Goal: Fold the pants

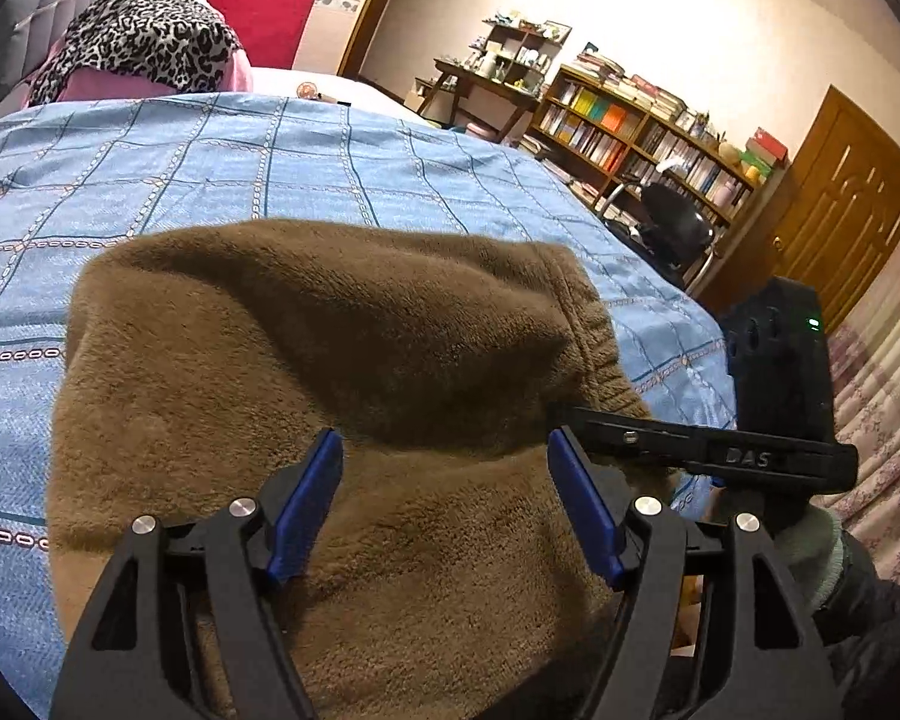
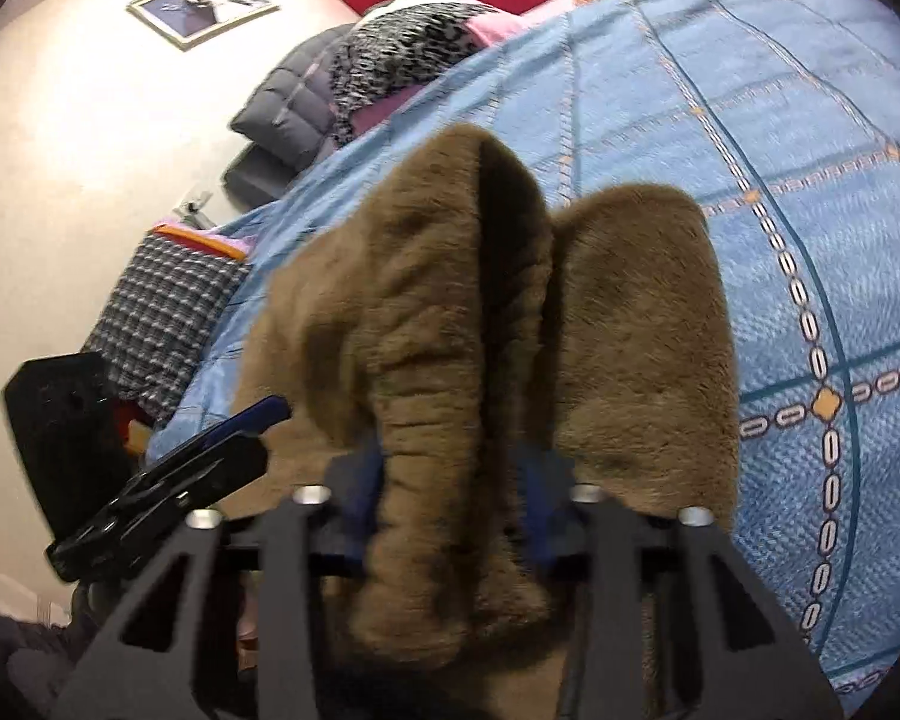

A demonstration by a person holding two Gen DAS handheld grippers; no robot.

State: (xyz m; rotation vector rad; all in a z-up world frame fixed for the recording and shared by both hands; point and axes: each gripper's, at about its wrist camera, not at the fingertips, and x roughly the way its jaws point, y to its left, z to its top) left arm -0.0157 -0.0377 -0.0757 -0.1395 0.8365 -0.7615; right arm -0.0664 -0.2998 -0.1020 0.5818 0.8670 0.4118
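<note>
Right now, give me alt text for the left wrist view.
Open left gripper hovers over brown fleece pants bunched on a blue checked bedspread. The right gripper reaches in at their ribbed waistband; bookshelves stand behind.

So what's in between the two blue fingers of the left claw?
Only the fuzzy brown pants. In the left wrist view, the left claw stands open over them, its blue fingers not squeezing.

1 pants [image 1: 306, 360], 2 grippers: left [image 1: 444, 504] and right [image 2: 456, 504], 1 bedspread [image 1: 210, 162], 1 bookshelf [image 1: 642, 132], 1 door [image 1: 846, 198].
</note>
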